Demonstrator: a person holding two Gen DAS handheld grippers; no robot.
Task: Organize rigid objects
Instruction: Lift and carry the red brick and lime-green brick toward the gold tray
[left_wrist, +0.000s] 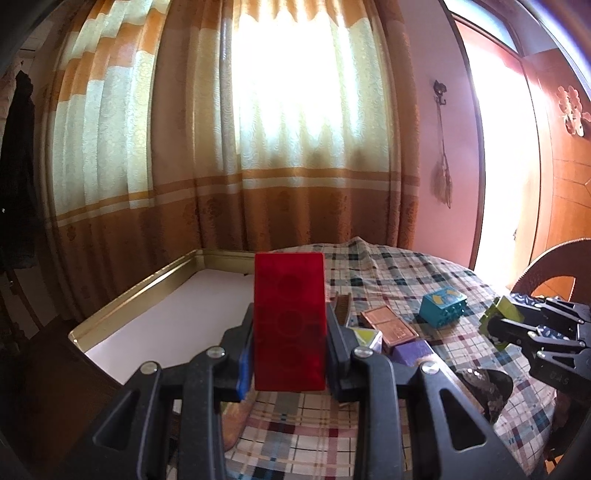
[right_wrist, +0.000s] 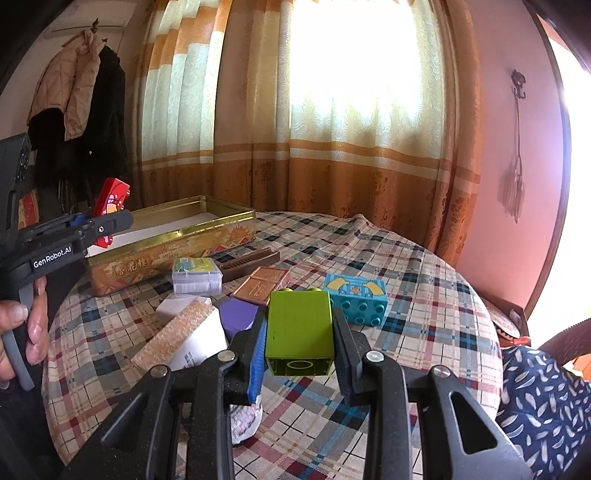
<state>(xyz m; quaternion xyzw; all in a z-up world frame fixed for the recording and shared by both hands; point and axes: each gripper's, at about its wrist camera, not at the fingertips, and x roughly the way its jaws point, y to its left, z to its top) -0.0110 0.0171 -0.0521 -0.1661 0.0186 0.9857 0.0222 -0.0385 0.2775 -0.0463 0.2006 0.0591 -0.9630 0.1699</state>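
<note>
In our left gripper (left_wrist: 290, 354) the fingers (left_wrist: 338, 354) pinch a red box (left_wrist: 289, 321) by its two long sides, held upright above the near edge of the plaid-covered surface (left_wrist: 388, 269). Just behind and to the left of it lies the open gold tin (left_wrist: 122, 295), its pale floor showing. From the right wrist view the red box (right_wrist: 110, 210) hangs over the tin's near left end (right_wrist: 170, 254).

In our right gripper (right_wrist: 300, 350) the fingers (right_wrist: 345, 350) clamp a lime-green building brick (right_wrist: 298, 325), its hollow underside turned toward the camera and its studs pointing away. It is lifted off the surface (right_wrist: 424, 295).

Beyond the green brick, a teal studded brick (right_wrist: 356, 297) rests on the cloth. To the left of that lie a copper-coloured flat box (right_wrist: 262, 282), a purple block (right_wrist: 238, 317), a clear case with a green label (right_wrist: 195, 277) and a brown comb-like piece (right_wrist: 247, 262) close to the tin's wall. A white box with a gold patterned band (right_wrist: 184, 336) sits near our left side.
</note>
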